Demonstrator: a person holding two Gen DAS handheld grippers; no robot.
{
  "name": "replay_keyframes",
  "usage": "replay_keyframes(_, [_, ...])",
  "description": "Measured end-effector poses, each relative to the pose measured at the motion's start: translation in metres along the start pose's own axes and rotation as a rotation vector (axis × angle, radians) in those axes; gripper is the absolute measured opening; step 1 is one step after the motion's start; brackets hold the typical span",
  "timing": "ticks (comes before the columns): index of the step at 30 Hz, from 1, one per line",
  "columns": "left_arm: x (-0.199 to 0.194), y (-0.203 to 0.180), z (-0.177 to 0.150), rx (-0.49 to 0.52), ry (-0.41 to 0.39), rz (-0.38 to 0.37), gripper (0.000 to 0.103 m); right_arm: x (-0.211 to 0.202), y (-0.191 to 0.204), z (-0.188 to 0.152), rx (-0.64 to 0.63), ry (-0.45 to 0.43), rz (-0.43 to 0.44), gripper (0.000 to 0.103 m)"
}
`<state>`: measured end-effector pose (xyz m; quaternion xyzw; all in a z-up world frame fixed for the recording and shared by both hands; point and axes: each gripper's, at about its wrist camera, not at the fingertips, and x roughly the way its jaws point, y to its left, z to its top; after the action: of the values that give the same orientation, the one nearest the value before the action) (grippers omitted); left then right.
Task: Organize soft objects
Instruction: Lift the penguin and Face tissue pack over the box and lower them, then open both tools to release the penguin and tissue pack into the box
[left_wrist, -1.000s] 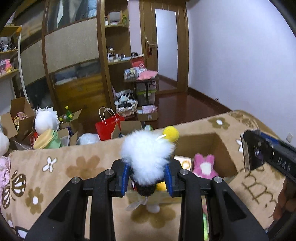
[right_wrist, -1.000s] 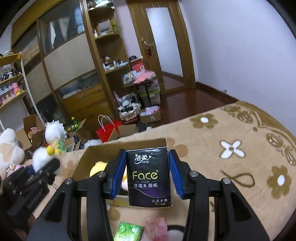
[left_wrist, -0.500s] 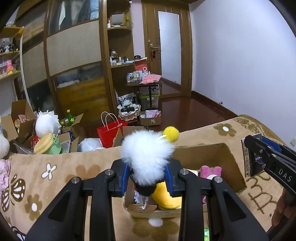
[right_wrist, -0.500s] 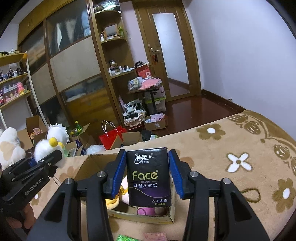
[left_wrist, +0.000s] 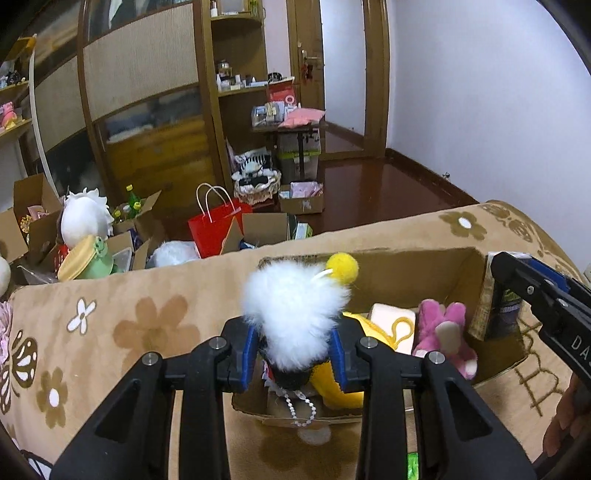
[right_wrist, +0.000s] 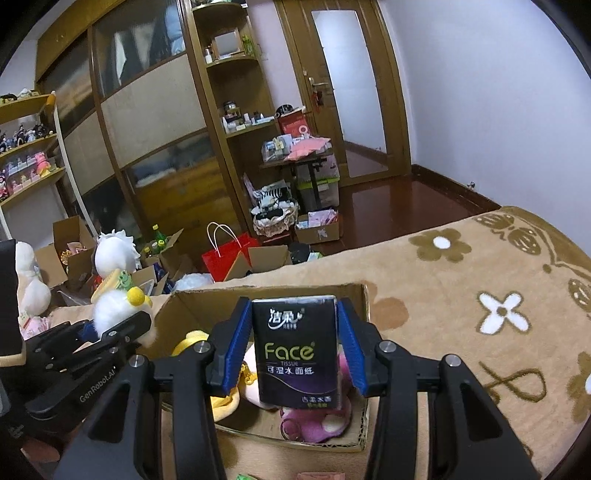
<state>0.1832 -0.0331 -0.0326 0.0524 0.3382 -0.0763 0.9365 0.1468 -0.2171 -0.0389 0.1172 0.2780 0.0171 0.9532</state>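
left wrist: left gripper (left_wrist: 293, 352) clamped on white fluffy toy (left_wrist: 293, 314) with yellow pompom, above near edge of cardboard box (left_wrist: 406, 258) on floral blanket (left_wrist: 110, 325); pink plush (left_wrist: 445, 338) inside | right wrist: right gripper (right_wrist: 294, 354) clamped on black tissue pack (right_wrist: 294, 352), upright over box

White fluffy toy (left_wrist: 295, 314), black tissue pack (right_wrist: 295, 354)

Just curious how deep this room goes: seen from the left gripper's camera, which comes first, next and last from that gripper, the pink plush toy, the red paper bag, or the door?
1. Pink plush toy, in the cardboard box, right of the left gripper.
2. Red paper bag, on the floor beyond the bed.
3. Door, at the far wall.
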Motion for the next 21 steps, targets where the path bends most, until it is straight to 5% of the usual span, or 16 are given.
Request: replay_keyframes(21, [0.022,-0.008,-0.021,0.044,0.097,0.017,0.036,0.02,0.002,-0.02,-0.014,0.093,-0.004,0.049])
